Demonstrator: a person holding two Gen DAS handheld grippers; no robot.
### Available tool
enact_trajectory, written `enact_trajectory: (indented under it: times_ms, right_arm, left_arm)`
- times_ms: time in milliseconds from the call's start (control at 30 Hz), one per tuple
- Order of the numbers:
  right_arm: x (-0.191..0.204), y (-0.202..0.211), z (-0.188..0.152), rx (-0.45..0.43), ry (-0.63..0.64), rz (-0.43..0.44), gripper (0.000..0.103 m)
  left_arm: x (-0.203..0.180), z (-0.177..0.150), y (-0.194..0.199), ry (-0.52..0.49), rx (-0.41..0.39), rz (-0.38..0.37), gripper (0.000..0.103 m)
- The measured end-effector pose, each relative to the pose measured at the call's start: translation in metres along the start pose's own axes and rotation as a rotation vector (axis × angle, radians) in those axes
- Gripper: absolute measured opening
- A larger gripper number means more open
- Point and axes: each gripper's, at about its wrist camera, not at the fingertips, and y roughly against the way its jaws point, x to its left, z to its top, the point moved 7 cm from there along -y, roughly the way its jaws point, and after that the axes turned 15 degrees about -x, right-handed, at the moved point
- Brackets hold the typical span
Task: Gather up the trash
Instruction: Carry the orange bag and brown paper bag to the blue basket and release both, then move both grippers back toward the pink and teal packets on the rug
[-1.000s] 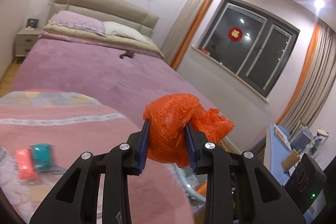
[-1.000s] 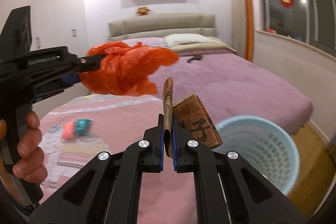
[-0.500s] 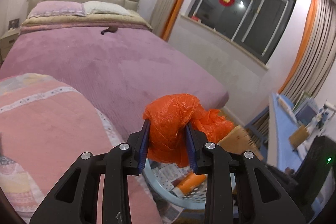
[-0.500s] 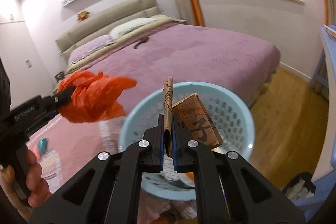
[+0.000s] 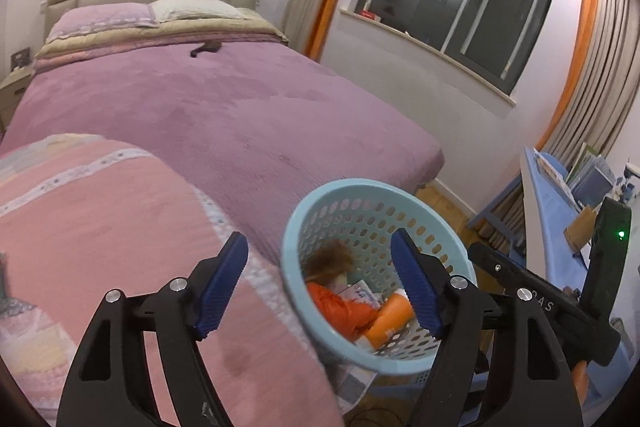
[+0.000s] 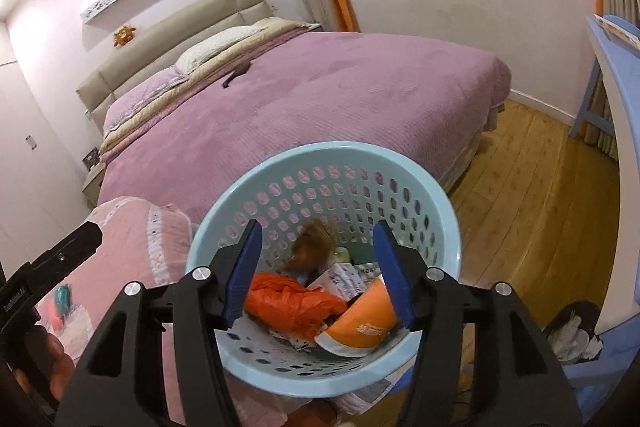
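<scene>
My left gripper [image 5: 320,239] hangs over the near rim of a light blue perforated basket [image 5: 290,239], jaws opening, nothing between its blue pads. The crumpled orange plastic bag [image 5: 340,311] lies inside the basket. In the right wrist view my right gripper [image 6: 317,229] is directly above the basket [image 6: 320,151], jaws opening too and empty. Below it a blurred brown packet [image 6: 312,247] is in the basket beside the orange bag [image 6: 292,295], papers and an orange-and-white wrapper [image 6: 360,323]. The left gripper [image 6: 60,255] shows at the left edge, held by a hand [image 6: 56,367].
The basket stands against a pink blanket [image 5: 100,227] at the foot of a purple bed [image 5: 240,115]. Pink and teal items [image 6: 60,303] lie on the blanket. A blue desk [image 6: 616,75] and a small dark bin with white paper [image 6: 572,335] are at the right, on wooden floor.
Both grippers swung over the basket and opened. The orange bag left the left gripper and the brown packet left the right; both are now inside the basket.
</scene>
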Motion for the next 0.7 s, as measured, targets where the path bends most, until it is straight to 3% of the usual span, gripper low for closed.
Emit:
enact_trajectory:
  times_ms: [367,700]
  right_arm:
    - [0.077,0.028,0.001,-0.035,0.120,0.122,0.057]
    - [0.168,0.040,-0.024,-0.013,0.219,0.277,0.057]
  left_arm:
    - [0.032,0.010,0.066,0.013,-0.100,0.059,0.072]
    - [0.125,0.008,0.143,0.078,-0.169,0.290,0.072]
